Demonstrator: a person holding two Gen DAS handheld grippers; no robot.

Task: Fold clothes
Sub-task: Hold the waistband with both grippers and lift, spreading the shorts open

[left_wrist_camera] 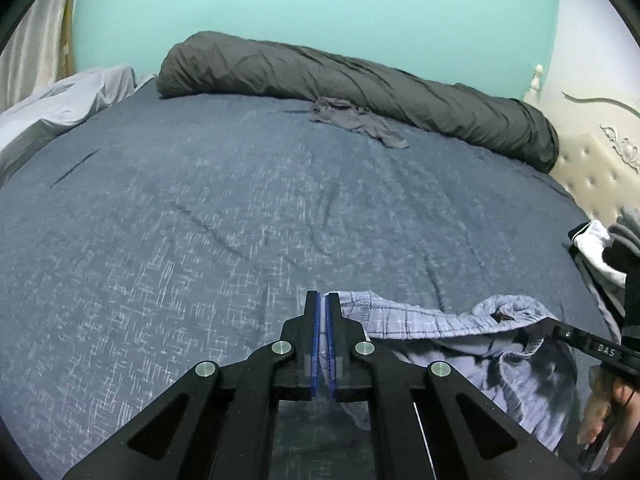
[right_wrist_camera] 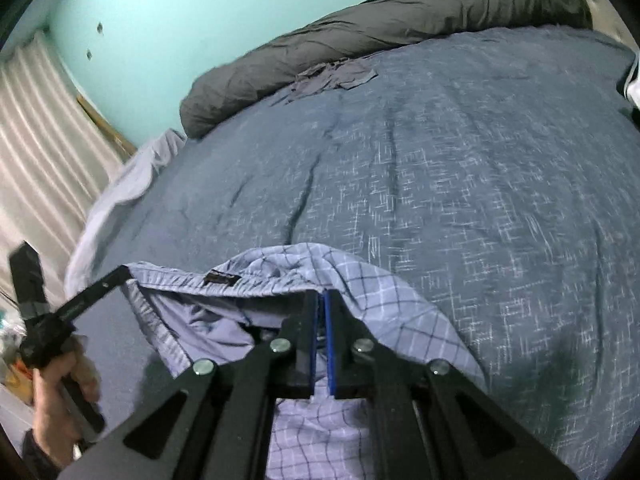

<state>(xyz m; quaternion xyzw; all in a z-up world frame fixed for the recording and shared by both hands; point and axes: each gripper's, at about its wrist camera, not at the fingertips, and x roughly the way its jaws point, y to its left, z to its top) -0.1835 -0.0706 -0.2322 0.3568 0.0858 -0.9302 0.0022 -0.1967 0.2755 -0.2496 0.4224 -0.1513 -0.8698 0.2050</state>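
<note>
A pair of light blue plaid shorts [left_wrist_camera: 460,344] hangs between my two grippers above the blue bed cover [left_wrist_camera: 200,220]. My left gripper [left_wrist_camera: 322,300] is shut on one end of the shorts' waistband. My right gripper [right_wrist_camera: 322,298] is shut on the other end of the waistband [right_wrist_camera: 224,280], and the plaid cloth [right_wrist_camera: 380,300] drapes over and under its fingers. In the left wrist view the right gripper [left_wrist_camera: 548,322] shows at the right edge, and in the right wrist view the left gripper [right_wrist_camera: 124,274] shows at the left edge. The waistband sags open between them.
A rolled dark grey duvet [left_wrist_camera: 360,88] lies along the far edge of the bed by the turquoise wall. A small crumpled grey garment [left_wrist_camera: 356,122] lies just before it. More clothes, white and dark [left_wrist_camera: 600,252], sit at the right by the cream headboard [left_wrist_camera: 592,168]. A curtain [right_wrist_camera: 40,140] hangs at the left.
</note>
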